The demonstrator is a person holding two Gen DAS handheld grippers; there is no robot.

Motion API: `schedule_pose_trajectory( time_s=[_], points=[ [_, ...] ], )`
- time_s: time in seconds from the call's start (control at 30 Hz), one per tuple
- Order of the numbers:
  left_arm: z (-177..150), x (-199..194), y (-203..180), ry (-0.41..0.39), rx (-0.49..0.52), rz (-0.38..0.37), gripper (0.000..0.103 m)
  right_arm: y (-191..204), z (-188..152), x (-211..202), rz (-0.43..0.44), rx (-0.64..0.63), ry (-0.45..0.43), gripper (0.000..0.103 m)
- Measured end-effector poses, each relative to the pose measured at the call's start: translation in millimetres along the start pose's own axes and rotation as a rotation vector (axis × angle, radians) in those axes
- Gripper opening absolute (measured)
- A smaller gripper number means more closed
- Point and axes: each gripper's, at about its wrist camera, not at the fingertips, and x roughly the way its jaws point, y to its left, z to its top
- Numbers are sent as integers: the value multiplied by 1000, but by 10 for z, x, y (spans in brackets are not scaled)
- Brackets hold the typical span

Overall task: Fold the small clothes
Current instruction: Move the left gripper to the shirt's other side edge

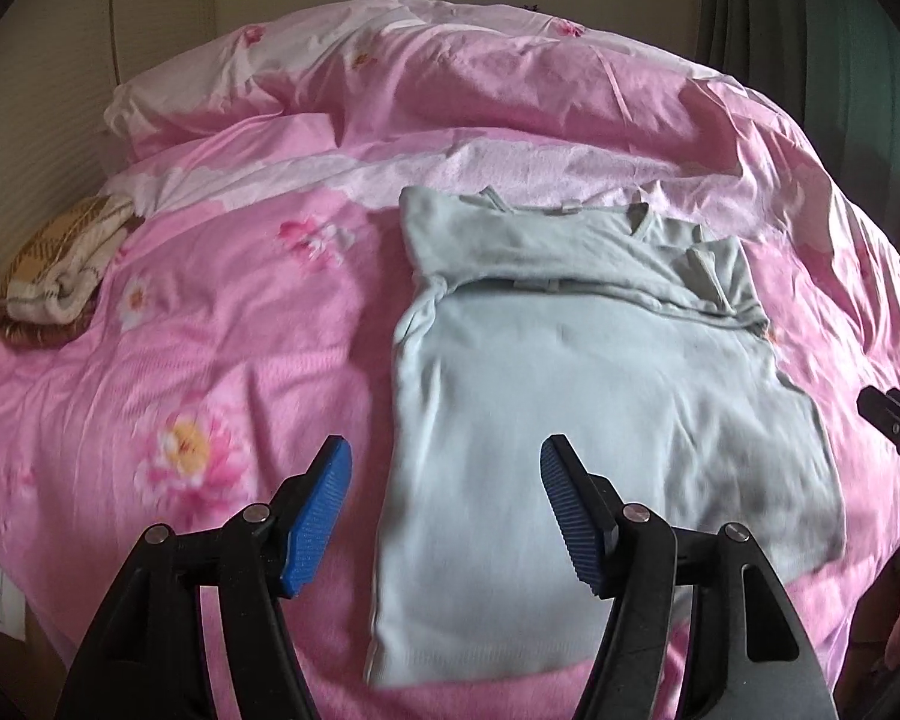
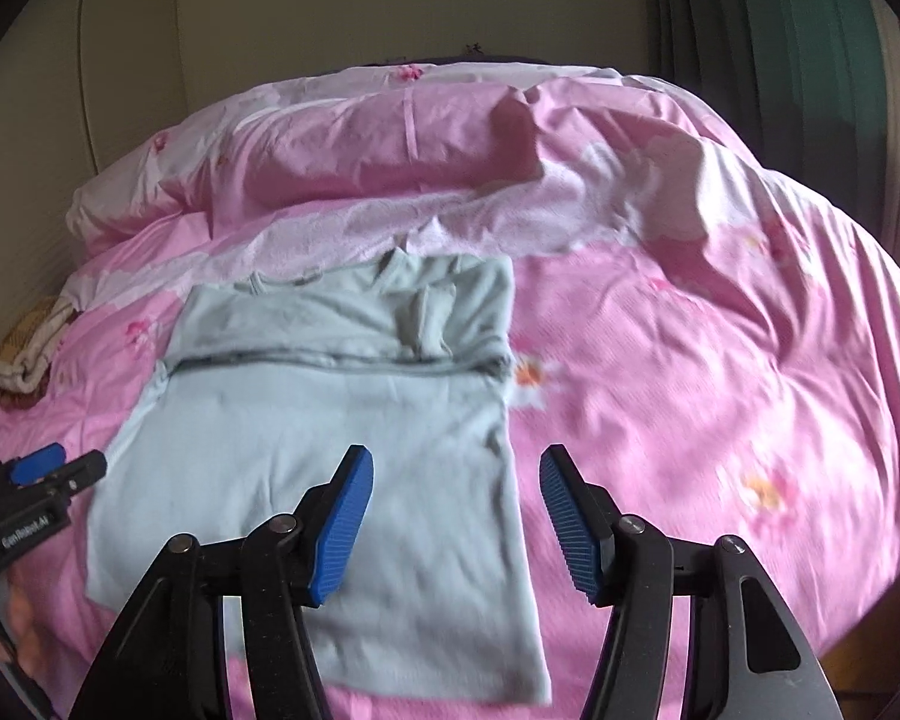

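Tongs, left [image 1: 444, 450] and right [image 2: 456, 459], gape empty above folded shirt [image 1: 570, 420]; quilt [image 2: 720, 390] seemingly clear rightward.

Left view: sits on the left tool [image 1: 444, 510], looking forward and down, close over the bed [image 1: 168, 372]. Right view: same from the right tool [image 2: 456, 516]. Shared: pale green shirt [image 1: 570, 408], pink bed, far wall [image 2: 390, 18].

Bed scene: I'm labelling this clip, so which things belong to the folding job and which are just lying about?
Belongs to the job:
- pale green top, sleeves folded in
- left hand-held gripper, open
- right hand-held gripper, open

Just lying about:
- brown and cream blanket
- pink floral duvet
- green curtain
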Motion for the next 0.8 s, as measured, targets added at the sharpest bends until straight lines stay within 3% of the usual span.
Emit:
schedule_pose_trajectory(
  time_s=[0.37,0.8],
  points=[
    [-464,-159,64,-1,2,-8,65,-235,-481,-224,-38,129,4,59],
    [-769,-75,240,35,-36,-19,60,-342,-757,-30,-22,204,102,59]
  ],
)
